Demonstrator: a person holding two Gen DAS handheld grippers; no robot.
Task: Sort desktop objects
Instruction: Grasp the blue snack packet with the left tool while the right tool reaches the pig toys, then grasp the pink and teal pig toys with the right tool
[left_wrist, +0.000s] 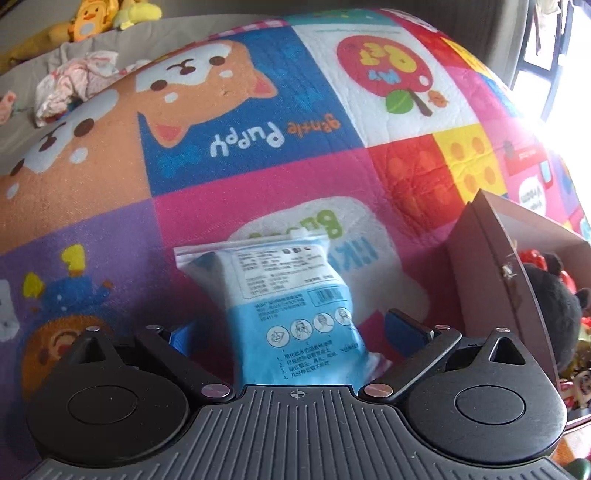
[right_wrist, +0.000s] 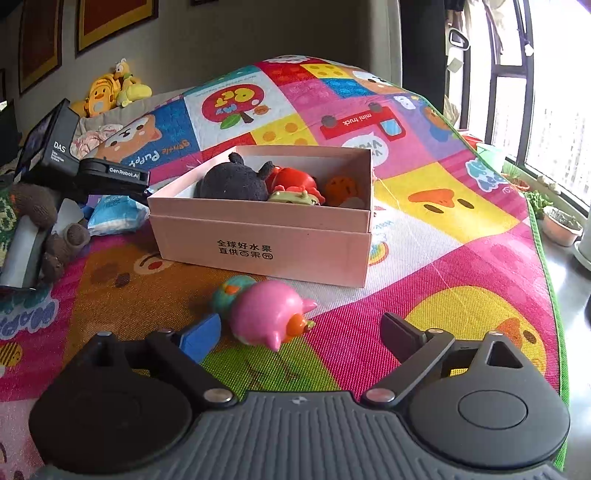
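Left gripper (left_wrist: 293, 328) sits low over the colourful play mat (left_wrist: 258, 177), fingers spread wide, and the blue-and-white packet (left_wrist: 291, 306) lies flat on the mat right between them; I cannot tell whether either finger touches it. Just to the right of that packet rises the wall of the pink box (left_wrist: 495, 280), close enough to crowd the right-hand finger. A black plush (left_wrist: 554, 306) peeks out over its rim.

Over to the right gripper (right_wrist: 301, 332): fingers wide apart too, nothing held. The pink toy (right_wrist: 271, 314) lies on the mat between them, nearer the blue left-hand finger, with a teal toy (right_wrist: 231, 293) pressed against its far side. Straight beyond stands the box, open-topped, holding the black plush, a red toy (right_wrist: 291, 181) and an orange toy (right_wrist: 341, 190). A brown knitted plush (right_wrist: 40, 225) lies at the far left beside the packet. Yellow duck plushes (right_wrist: 110, 90) sit at the back edge, and potted plants (right_wrist: 559, 221) line the window ledge on the right.
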